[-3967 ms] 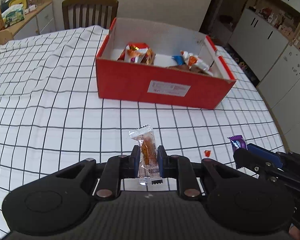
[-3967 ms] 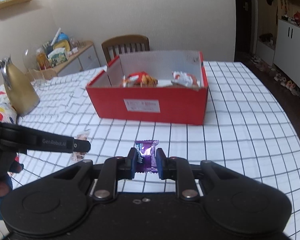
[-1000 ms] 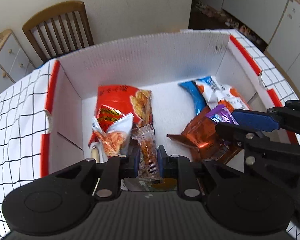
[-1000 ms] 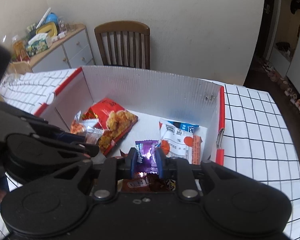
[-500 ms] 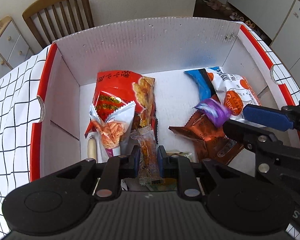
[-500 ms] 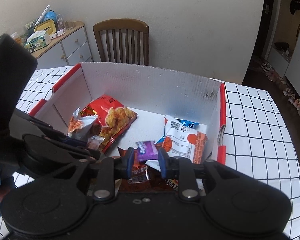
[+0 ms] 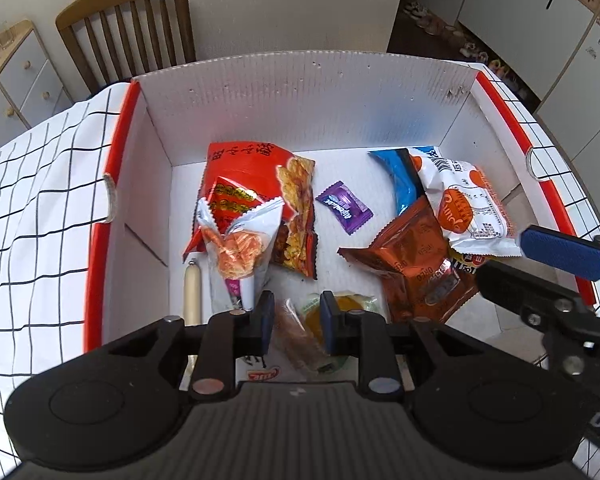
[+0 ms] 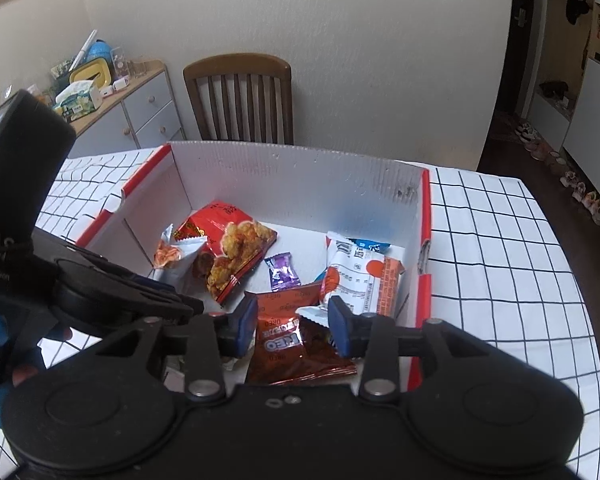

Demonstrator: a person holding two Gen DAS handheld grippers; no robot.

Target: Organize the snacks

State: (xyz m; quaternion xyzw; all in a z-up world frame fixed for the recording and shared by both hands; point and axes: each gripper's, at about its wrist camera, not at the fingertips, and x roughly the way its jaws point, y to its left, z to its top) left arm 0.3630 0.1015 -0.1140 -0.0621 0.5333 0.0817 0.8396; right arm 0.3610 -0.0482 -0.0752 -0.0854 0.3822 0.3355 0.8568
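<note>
Both grippers hover over a red box with white inside walls (image 7: pixel 312 92), also in the right wrist view (image 8: pixel 300 184). My left gripper (image 7: pixel 294 322) is open; the clear orange snack packet (image 7: pixel 294 334) lies loose between and below its fingers. My right gripper (image 8: pixel 292 326) is open and empty above a brown Oreo pack (image 8: pixel 292 340). The purple candy (image 7: pixel 344 207) lies on the box floor, also seen from the right wrist (image 8: pixel 283 272). Beside it are a red chip bag (image 7: pixel 256 184), a white and orange pack (image 7: pixel 466 208) and a small white snack bag (image 7: pixel 236 240).
The box stands on a table with a white black-grid cloth (image 8: pixel 500 240). A wooden chair (image 8: pixel 240 96) is behind the box. A sideboard (image 8: pixel 132 116) with clutter stands at the far left. The right gripper's fingers (image 7: pixel 560 254) reach in from the right in the left wrist view.
Both grippers carried their snacks from the table to over the box. The right one let the purple candy drop onto the box floor. The left one has now opened and released the orange packet.
</note>
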